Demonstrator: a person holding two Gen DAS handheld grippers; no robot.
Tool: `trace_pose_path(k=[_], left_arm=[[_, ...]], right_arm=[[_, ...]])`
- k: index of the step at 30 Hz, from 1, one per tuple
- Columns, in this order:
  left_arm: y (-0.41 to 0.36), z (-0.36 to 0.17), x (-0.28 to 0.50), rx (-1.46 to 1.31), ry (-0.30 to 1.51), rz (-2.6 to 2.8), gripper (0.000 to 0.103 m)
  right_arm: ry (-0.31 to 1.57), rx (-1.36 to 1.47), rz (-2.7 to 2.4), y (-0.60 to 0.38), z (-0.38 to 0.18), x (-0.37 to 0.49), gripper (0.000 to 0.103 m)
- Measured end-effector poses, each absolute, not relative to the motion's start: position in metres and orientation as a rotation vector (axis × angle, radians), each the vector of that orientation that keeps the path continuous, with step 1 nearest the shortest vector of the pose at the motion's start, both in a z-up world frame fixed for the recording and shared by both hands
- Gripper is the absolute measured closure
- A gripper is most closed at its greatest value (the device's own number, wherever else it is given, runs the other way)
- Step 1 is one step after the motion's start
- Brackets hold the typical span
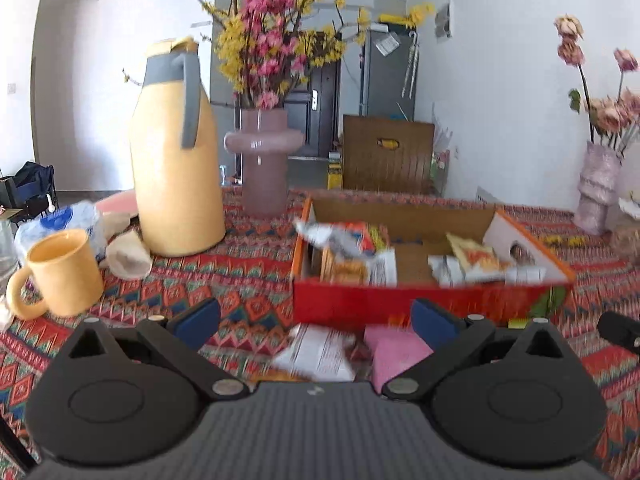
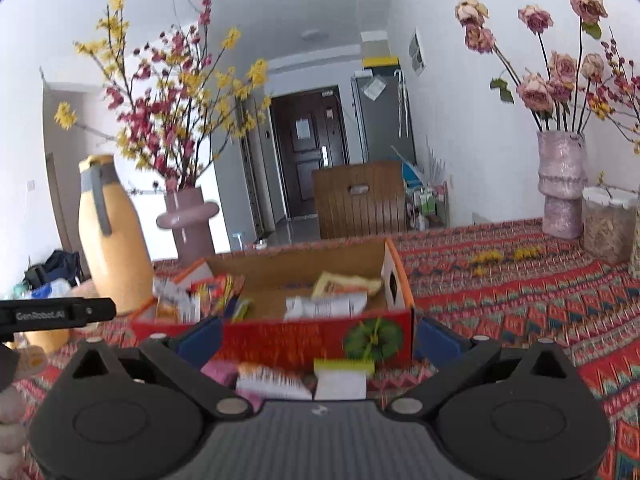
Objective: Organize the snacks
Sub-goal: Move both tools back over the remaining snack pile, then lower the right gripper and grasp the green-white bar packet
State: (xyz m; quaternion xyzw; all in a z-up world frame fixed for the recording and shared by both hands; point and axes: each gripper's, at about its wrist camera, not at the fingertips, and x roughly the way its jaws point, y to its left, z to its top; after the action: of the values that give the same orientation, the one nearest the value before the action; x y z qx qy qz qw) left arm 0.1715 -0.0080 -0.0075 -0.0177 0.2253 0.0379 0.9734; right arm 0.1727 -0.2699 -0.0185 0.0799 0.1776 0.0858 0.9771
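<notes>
We see a desk [image 1: 248, 280] covered in a red patterned cloth, with a tall yellow jug [image 1: 176, 160] and a pink vase [image 1: 264, 168] of blossom branches at its far left, and a second vase [image 2: 560, 184] of dried roses far right. In the middle sits an open red cardboard box [image 1: 400, 304] already holding several snack packets [image 1: 352, 252]. Just in front of the box, on the cloth, lie more loose packets: a white printed one [image 1: 320, 352] touching a pink one [image 1: 394, 354], and, in the right view, a green-and-white one [image 2: 342, 376]. A yellow mug [image 1: 60, 272] stands near the jug. Our left hand-held gripper [image 1: 316, 320] has its jaws spread wide and empty above the white and pink packets; our right hand-held gripper [image 2: 318, 334] is likewise spread and empty over the loose packets. We judge the risks thus: the loose packets overlap, so closing may pinch two at once or slip off the slick wrapper; the two tools work close together and could collide; a low approach could shove the light box or snag the cloth.
</notes>
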Motion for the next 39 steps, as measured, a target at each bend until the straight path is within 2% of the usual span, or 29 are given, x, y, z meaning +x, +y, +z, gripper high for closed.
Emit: trace_pose_path(k=[10, 18, 26, 31, 36, 39], left_arm=[[0.011, -0.056, 0.152, -0.018, 0.5, 0.041, 0.0], [0.015, -0.057, 0.149, -0.051, 0.492, -0.007, 0.0], [0.018, -0.058, 0.151, -0.071, 0.501, -0.02, 0.0], [0.019, -0.058, 0.152, -0.076, 0.502, -0.028, 0.0], [0.019, -0.058, 0.152, -0.078, 0.501, -0.031, 0.0], [0.019, -0.058, 0.151, -0.078, 0.5, -0.032, 0.0]], right_arm=[[0.486, 0.17, 0.149, -0.275, -0.059, 0.144, 0.0], [0.54, 0.143, 0.137, -0.274, -0.07, 0.15, 0.0], [0.683, 0.073, 0.127, -0.263, -0.071, 0.199, 0.0], [0.742, 0.025, 0.114, -0.254, -0.078, 0.222, 0.015], [0.745, 0.03, 0.138, -0.25, -0.076, 0.23, 0.043], [0.745, 0.048, 0.146, -0.251, -0.078, 0.232, 0.046]])
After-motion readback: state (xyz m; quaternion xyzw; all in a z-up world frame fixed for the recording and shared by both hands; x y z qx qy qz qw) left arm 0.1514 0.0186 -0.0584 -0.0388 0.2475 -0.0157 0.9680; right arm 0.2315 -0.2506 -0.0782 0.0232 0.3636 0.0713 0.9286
